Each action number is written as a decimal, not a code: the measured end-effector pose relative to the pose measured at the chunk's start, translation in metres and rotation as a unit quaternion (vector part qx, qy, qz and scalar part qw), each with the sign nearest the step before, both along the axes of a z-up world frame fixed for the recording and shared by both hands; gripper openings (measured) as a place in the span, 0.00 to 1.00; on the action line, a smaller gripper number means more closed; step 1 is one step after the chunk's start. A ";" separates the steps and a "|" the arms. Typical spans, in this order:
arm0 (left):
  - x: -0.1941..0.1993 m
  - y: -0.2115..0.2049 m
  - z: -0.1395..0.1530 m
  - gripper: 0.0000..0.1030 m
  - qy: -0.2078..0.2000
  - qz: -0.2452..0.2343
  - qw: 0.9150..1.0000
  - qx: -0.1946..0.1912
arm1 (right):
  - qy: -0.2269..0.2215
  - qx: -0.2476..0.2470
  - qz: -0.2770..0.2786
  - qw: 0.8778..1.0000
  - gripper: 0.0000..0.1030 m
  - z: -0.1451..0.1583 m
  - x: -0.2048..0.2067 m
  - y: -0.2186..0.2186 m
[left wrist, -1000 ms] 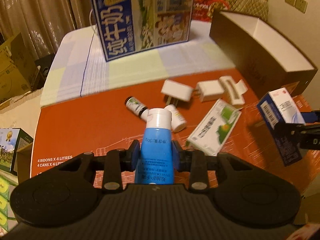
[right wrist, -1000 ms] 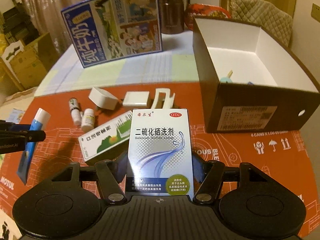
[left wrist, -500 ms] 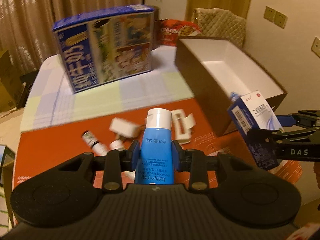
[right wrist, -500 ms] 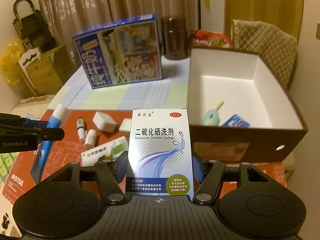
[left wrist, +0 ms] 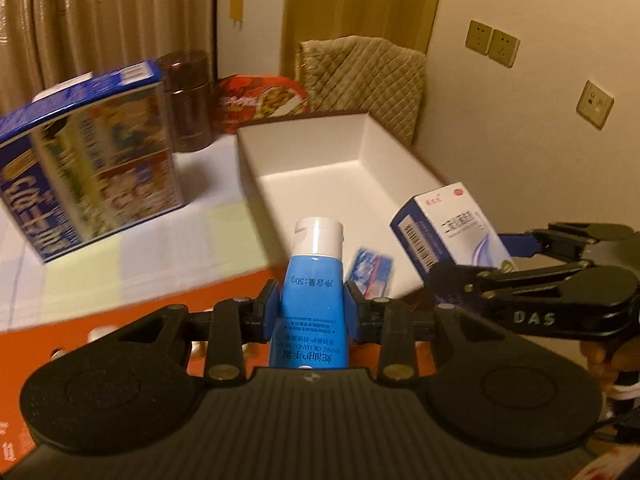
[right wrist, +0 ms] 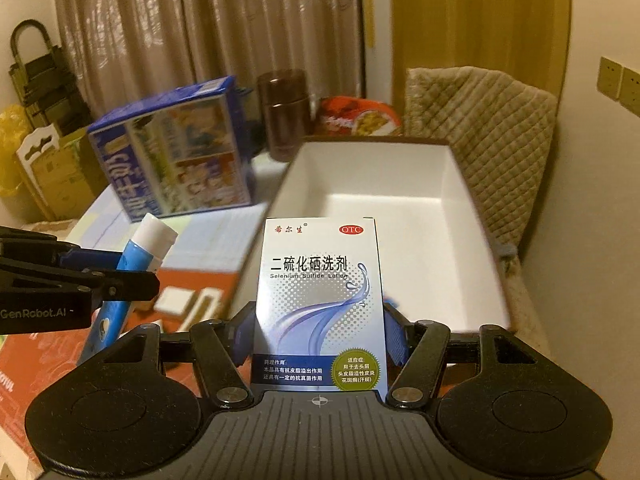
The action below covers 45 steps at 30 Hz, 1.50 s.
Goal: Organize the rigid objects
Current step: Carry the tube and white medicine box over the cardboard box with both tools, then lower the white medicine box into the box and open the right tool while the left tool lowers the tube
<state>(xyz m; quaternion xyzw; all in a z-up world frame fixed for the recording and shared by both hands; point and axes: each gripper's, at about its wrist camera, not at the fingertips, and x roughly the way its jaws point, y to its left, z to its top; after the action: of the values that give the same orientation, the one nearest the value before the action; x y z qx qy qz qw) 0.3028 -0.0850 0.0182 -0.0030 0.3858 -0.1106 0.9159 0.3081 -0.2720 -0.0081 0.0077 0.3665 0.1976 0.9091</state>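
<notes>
Open white box (left wrist: 360, 160) beyond — left tongs (left wrist: 311, 312) grip tube (left wrist: 312, 300), right tongs (right wrist: 320, 336) carton (right wrist: 318, 300).

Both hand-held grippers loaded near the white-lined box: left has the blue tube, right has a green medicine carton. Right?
Not quite. The right hand-held gripper holds a white-and-blue Selenium Sulfide Lotion carton, not a green one; the right wrist view shows its label. The left hand-held gripper does hold the blue tube, near the white-lined box.
</notes>
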 end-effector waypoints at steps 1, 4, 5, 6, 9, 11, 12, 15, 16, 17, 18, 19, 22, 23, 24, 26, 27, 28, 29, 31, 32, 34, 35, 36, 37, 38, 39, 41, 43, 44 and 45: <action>0.007 -0.006 0.001 0.29 -0.001 -0.001 1.000 -0.003 | -0.001 -0.001 -0.002 1.000 0.58 0.000 0.007 -0.007; 0.027 -0.025 0.004 0.29 -0.005 -0.002 1.000 -0.009 | -0.003 -0.003 -0.005 1.000 0.58 0.000 0.026 -0.024; 0.034 -0.030 0.004 0.29 -0.005 -0.001 1.000 -0.011 | -0.003 -0.003 -0.006 1.000 0.58 0.000 0.033 -0.028; 0.041 -0.035 0.004 0.29 -0.005 -0.001 1.000 -0.014 | -0.003 -0.003 -0.006 1.000 0.58 -0.001 0.039 -0.032; 0.061 -0.049 0.002 0.29 0.000 0.003 1.000 -0.015 | -0.004 -0.008 -0.006 1.000 0.58 -0.003 0.058 -0.042; 0.074 -0.055 -0.001 0.29 0.004 0.008 1.000 -0.014 | 0.000 -0.008 -0.005 1.000 0.58 -0.007 0.070 -0.046; 0.081 -0.057 -0.003 0.29 0.008 0.011 1.000 -0.015 | 0.002 -0.010 -0.004 1.000 0.58 -0.010 0.077 -0.048; 0.098 -0.063 -0.010 0.29 0.020 0.020 0.999 -0.019 | 0.009 -0.015 -0.002 1.000 0.58 -0.017 0.093 -0.050; 0.104 -0.065 -0.014 0.29 0.024 0.022 0.999 -0.018 | 0.013 -0.017 -0.002 1.000 0.58 -0.020 0.099 -0.051; 0.109 -0.066 -0.017 0.29 0.028 0.024 0.999 -0.017 | 0.018 -0.019 -0.002 1.000 0.58 -0.024 0.105 -0.052; 0.114 -0.067 -0.021 0.29 0.033 0.026 0.999 -0.017 | 0.022 -0.019 -0.001 1.000 0.58 -0.028 0.109 -0.053; 0.119 -0.067 -0.025 0.29 0.038 0.028 0.999 -0.019 | 0.026 -0.020 0.000 0.999 0.58 -0.032 0.114 -0.053; 0.132 -0.069 -0.037 0.29 0.055 0.034 0.998 -0.021 | 0.038 -0.026 0.002 0.999 0.58 -0.043 0.126 -0.053; 0.136 -0.069 -0.040 0.29 0.059 0.036 0.997 -0.019 | 0.041 -0.028 0.004 0.999 0.58 -0.046 0.129 -0.053; 0.139 -0.070 -0.044 0.29 0.062 0.037 0.997 -0.017 | 0.044 -0.031 0.005 0.999 0.58 -0.049 0.132 -0.052; 0.145 -0.070 -0.050 0.29 0.070 0.040 0.997 -0.017 | 0.047 -0.038 0.007 0.998 0.58 -0.054 0.138 -0.051; 0.148 -0.070 -0.053 0.29 0.073 0.041 0.996 -0.016 | 0.047 -0.041 0.007 0.998 0.59 -0.057 0.141 -0.051; 0.151 -0.071 -0.055 0.29 0.075 0.042 0.996 -0.015 | 0.049 -0.042 0.008 0.998 0.59 -0.059 0.144 -0.051; 0.153 -0.071 -0.057 0.29 0.077 0.043 0.996 -0.015 | 0.051 -0.043 0.009 0.998 0.59 -0.060 0.147 -0.051; 0.156 -0.071 -0.061 0.29 0.080 0.045 0.996 -0.014 | 0.052 -0.045 0.012 0.998 0.59 -0.063 0.152 -0.052; 0.158 -0.071 -0.063 0.29 0.082 0.046 0.996 -0.013 | 0.051 -0.047 0.013 0.997 0.59 -0.064 0.155 -0.052; 0.163 -0.071 -0.065 0.29 0.083 0.048 0.995 -0.012 | 0.052 -0.049 0.013 0.997 0.59 -0.066 0.160 -0.052; 0.165 -0.071 -0.066 0.29 0.083 0.049 0.995 -0.011 | 0.052 -0.049 0.014 0.997 0.59 -0.067 0.162 -0.052; 0.167 -0.071 -0.067 0.29 0.084 0.050 0.995 -0.010 | 0.051 -0.049 0.014 0.997 0.59 -0.068 0.164 -0.052; 0.169 -0.071 -0.068 0.29 0.084 0.050 0.995 -0.010 | 0.051 -0.049 0.016 0.997 0.59 -0.068 0.167 -0.052; 0.172 -0.071 -0.068 0.29 0.085 0.051 0.995 -0.010 | 0.050 -0.049 0.017 0.997 0.59 -0.069 0.168 -0.051; 0.173 -0.071 -0.069 0.29 0.086 0.051 0.995 -0.010 | 0.049 -0.049 0.018 0.997 0.59 -0.070 0.171 -0.051; 0.177 -0.071 -0.070 0.29 0.086 0.052 0.995 -0.008 | 0.046 -0.049 0.017 0.998 0.59 -0.071 0.173 -0.050; 0.181 -0.071 -0.072 0.29 0.087 0.052 0.995 -0.006 | 0.046 -0.053 0.021 0.997 0.59 -0.074 0.177 -0.048; 0.183 -0.071 -0.073 0.29 0.088 0.053 0.995 -0.005 | 0.044 -0.055 0.023 0.997 0.60 -0.075 0.177 -0.047; 0.184 -0.071 -0.074 0.29 0.090 0.053 0.995 -0.005 | 0.042 -0.057 0.024 0.997 0.60 -0.075 0.177 -0.046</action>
<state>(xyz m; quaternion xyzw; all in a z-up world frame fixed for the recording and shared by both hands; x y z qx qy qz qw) 0.4866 -0.1557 -0.0560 -0.0375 0.4651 -0.0630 0.8822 0.4854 -0.3177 -0.0827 -0.0451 0.4148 0.1979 0.8870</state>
